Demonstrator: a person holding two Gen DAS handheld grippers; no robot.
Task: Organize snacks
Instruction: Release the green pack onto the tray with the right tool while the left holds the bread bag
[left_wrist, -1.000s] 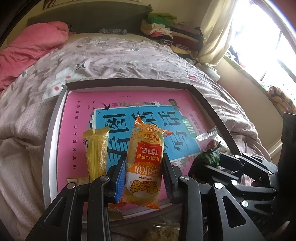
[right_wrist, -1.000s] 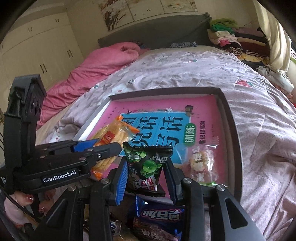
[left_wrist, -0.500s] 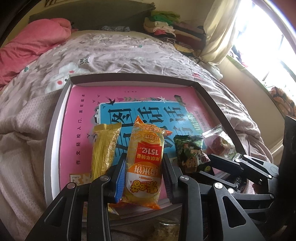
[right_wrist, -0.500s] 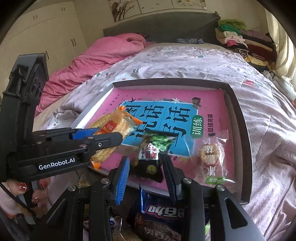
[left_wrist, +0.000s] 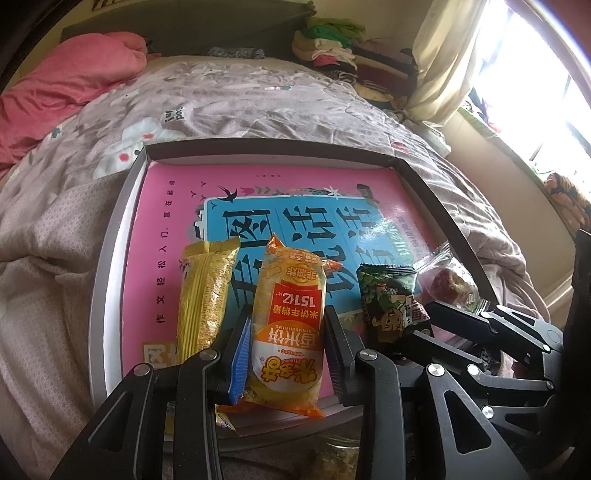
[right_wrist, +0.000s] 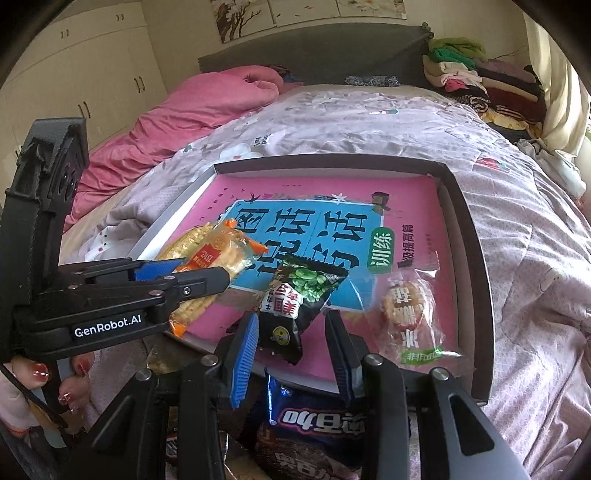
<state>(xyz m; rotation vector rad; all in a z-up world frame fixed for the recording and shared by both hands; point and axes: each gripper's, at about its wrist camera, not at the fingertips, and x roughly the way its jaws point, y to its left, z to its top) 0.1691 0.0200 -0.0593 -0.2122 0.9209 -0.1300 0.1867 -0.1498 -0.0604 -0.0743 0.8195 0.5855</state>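
A shallow tray (left_wrist: 110, 236) with a pink and blue book cover inside lies on the bed. My left gripper (left_wrist: 288, 332) is shut on an orange rice-cracker pack (left_wrist: 286, 332), held low over the tray's near edge; the pack also shows in the right wrist view (right_wrist: 218, 254). A yellow snack bar (left_wrist: 203, 295) lies on the tray to its left. My right gripper (right_wrist: 291, 332) is open; a black and green pea packet (right_wrist: 295, 299) lies on the tray between its fingers. A clear cracker pack (right_wrist: 406, 310) lies to the right.
More snack bags, one dark blue (right_wrist: 314, 417), lie in front of the tray below my grippers. A pink duvet (right_wrist: 184, 114) and folded clothes (right_wrist: 469, 70) sit at the head of the bed. The tray's far half holds nothing.
My right gripper has opened and let the pea packet down onto the tray. My left gripper, still holding the rice-cracker pack, has moved slightly forward over the tray.
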